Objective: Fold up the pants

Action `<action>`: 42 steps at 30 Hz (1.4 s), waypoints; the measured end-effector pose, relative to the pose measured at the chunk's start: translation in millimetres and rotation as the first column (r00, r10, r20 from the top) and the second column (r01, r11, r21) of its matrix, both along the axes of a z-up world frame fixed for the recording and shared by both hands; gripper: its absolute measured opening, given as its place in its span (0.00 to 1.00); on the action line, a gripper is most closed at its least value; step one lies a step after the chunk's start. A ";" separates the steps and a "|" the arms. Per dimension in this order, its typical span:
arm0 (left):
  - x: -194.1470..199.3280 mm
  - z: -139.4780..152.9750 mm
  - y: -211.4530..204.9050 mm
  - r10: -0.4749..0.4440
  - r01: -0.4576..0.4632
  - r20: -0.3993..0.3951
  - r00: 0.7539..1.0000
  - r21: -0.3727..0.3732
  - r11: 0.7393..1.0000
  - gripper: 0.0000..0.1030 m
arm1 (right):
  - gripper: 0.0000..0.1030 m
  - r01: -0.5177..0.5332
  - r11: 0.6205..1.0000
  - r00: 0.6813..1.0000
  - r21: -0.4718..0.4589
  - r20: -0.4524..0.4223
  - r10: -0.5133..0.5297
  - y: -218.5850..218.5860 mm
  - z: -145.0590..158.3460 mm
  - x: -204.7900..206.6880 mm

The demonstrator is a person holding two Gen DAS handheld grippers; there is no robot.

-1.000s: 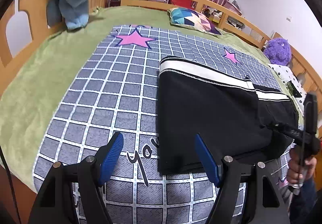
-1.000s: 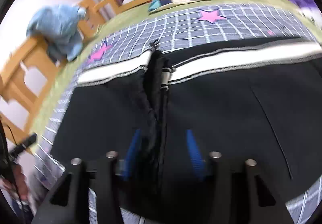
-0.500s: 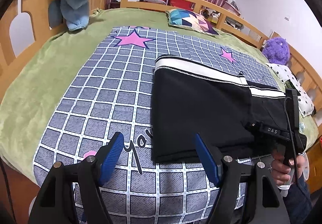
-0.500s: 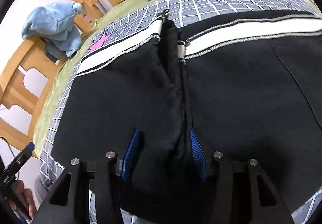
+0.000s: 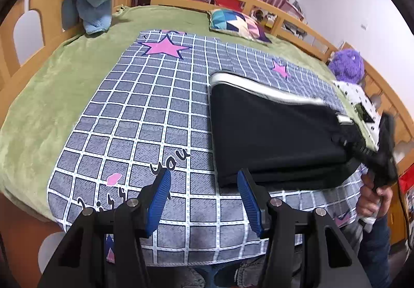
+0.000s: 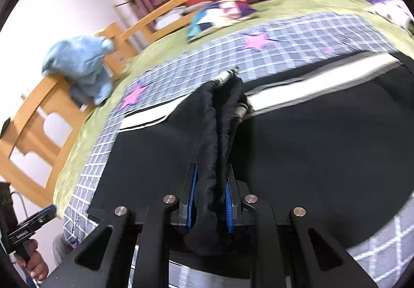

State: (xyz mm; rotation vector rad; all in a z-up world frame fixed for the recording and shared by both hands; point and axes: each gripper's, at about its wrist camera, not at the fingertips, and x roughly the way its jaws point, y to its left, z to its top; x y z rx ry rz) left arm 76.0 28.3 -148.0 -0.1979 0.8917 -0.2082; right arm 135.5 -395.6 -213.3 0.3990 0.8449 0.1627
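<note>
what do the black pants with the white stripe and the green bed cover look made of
Black pants with the white stripe: soft matte knit, probably jersey or fleece; it bunches thickly in the right gripper. Green bed cover: plush, likely fleece, with a fuzzy mottled nap.

Black pants [image 5: 274, 132] folded on a checked blanket, one bunched part pinched.

The pants are black with a white band edged in black along the far side; they lie as a flat, layered rectangle on the grey checked blanket, towards its right and near edge; at the right end, the fabric rises off the bed in a gathered ridge [image 6: 214, 138], squeezed between blue pads; two metal-tipped drawcord ends [image 6: 227, 75] show at the top of the ridge.
</note>
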 end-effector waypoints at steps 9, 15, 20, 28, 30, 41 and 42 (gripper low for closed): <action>-4.0 9.5 -31.8 -0.054 0.053 -0.010 0.999 -0.026 0.998 0.52 | 0.42 0.026 0.995 0.997 -0.093 -0.067 -0.033 -17.0 -22.3 -33.5; 2.8 8.6 -56.9 -0.076 0.075 -0.031 0.997 -0.029 0.997 0.54 | 0.43 -0.006 0.993 0.996 -0.122 -0.085 -0.004 -2.0 -20.3 -51.4; 7.7 5.1 -71.3 -0.100 0.099 -0.028 0.995 -0.014 0.995 0.54 | 0.42 -0.030 0.982 0.985 -0.186 -0.173 -0.003 9.0 -20.0 -46.7; 38.7 -16.2 -71.9 -0.079 0.079 -0.066 0.995 -0.012 0.997 0.54 | 0.56 0.026 0.967 1.000 -0.255 -0.006 -0.028 13.6 60.7 -36.6; 48.5 -24.1 -67.9 -0.071 0.069 -0.086 0.994 -0.025 0.997 0.54 | 0.57 0.027 0.967 0.999 -0.254 0.031 -0.020 11.5 62.4 -19.7; 74.8 -41.0 -50.9 -0.090 0.086 -0.091 0.992 -0.052 0.995 0.54 | 0.18 -0.067 0.988 0.981 -0.141 -0.189 0.039 8.4 -28.9 131.1; 76.2 -40.7 -50.7 -0.094 0.090 -0.086 0.992 -0.050 0.995 0.54 | 0.13 -0.085 0.987 0.987 -0.137 -0.145 0.065 8.6 -21.7 130.9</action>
